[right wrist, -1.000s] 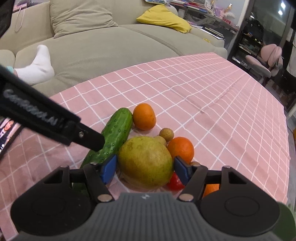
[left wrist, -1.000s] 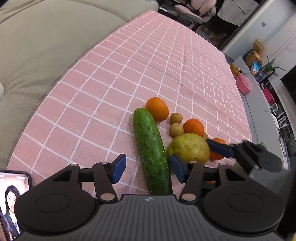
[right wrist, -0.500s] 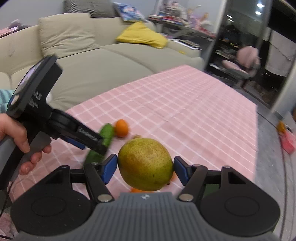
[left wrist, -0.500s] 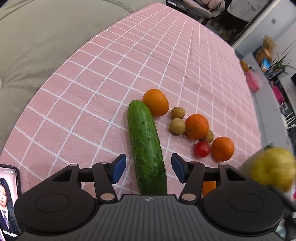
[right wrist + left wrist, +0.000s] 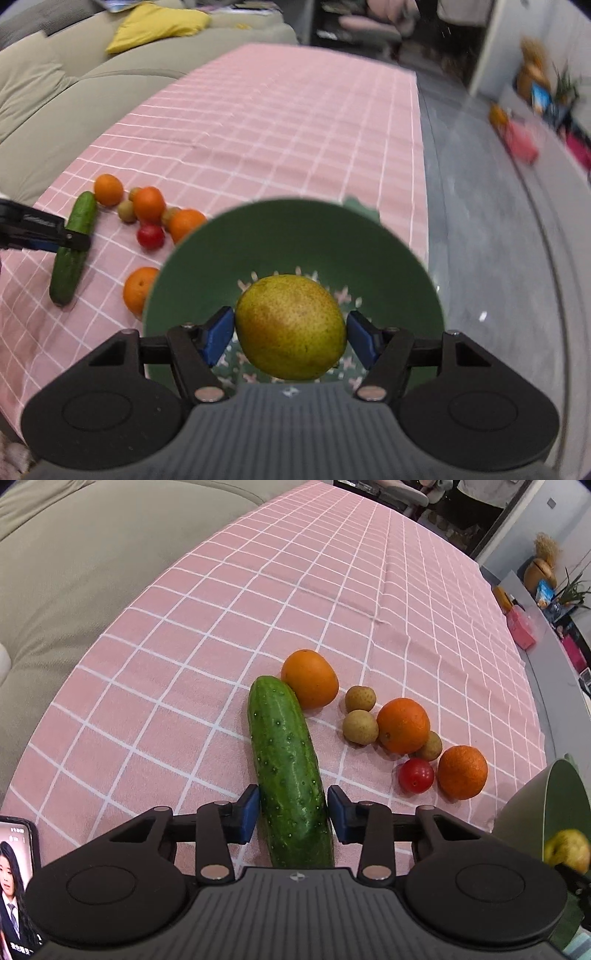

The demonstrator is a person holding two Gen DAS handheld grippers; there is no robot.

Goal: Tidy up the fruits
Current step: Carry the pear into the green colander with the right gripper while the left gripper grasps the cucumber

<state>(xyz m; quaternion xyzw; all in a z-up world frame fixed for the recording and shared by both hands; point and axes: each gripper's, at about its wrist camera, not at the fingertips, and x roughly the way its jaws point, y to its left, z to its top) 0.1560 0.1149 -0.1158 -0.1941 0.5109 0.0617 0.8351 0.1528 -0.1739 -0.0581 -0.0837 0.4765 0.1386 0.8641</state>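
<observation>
Cucumber [image 5: 288, 771] lies on the pink checked surface [image 5: 221, 635] with its long axis running straight away from your left tool [image 5: 291, 810], its near half between the blue pads. Those jaws have just been closing; the left pad looks to touch the skin, while a thin gap shows at the right, so it is not yet gripped. Your right tool [image 5: 290, 332] is clamped on the pear [image 5: 291, 326], hanging over the green bowl [image 5: 295, 236] at the surface's right edge. The oranges and small fruits sit between cucumber and bowl.
</observation>
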